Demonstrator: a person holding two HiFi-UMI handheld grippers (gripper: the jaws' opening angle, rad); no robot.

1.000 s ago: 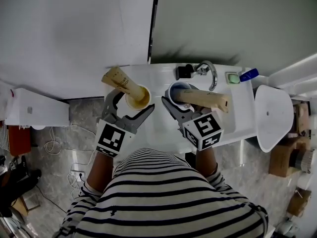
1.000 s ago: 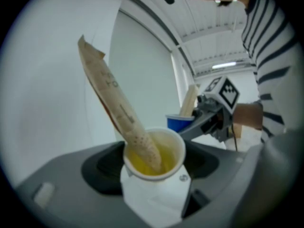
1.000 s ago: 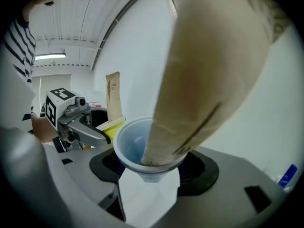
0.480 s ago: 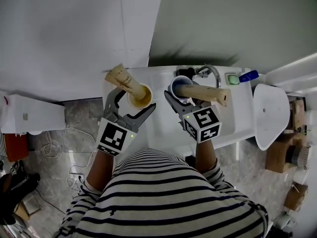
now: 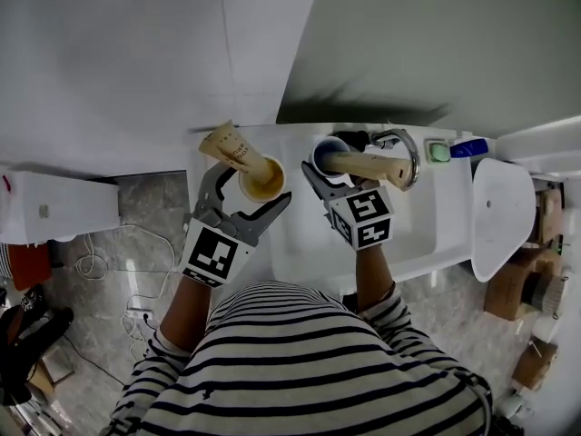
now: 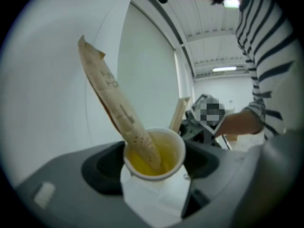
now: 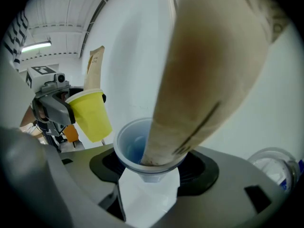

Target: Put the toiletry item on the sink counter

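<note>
My left gripper (image 5: 248,191) is shut on a yellow cup (image 5: 260,179) with a beige tube (image 5: 231,147) leaning out of it to the left. My right gripper (image 5: 330,180) is shut on a blue cup (image 5: 327,155), and a second beige tube (image 5: 374,166) lies across its rim pointing right. Both cups hang above the white sink counter (image 5: 442,209). In the left gripper view the yellow cup (image 6: 155,154) sits between the grey jaws. The right gripper view shows the blue cup (image 7: 137,148) gripped the same way, the tube (image 7: 209,70) filling the view, and the yellow cup (image 7: 90,114) off to the left.
A chrome faucet (image 5: 402,143) stands at the back of the sink. A green soap dish (image 5: 438,151) and a blue item (image 5: 473,145) lie at the counter's back right. A white oval fixture (image 5: 501,214) is to the right, a white box (image 5: 54,213) to the left. The wall rises right behind.
The head view has shifted, so the sink sits further right. The right gripper with the blue cup has drawn a little left of the faucet. Both grips are unchanged.
</note>
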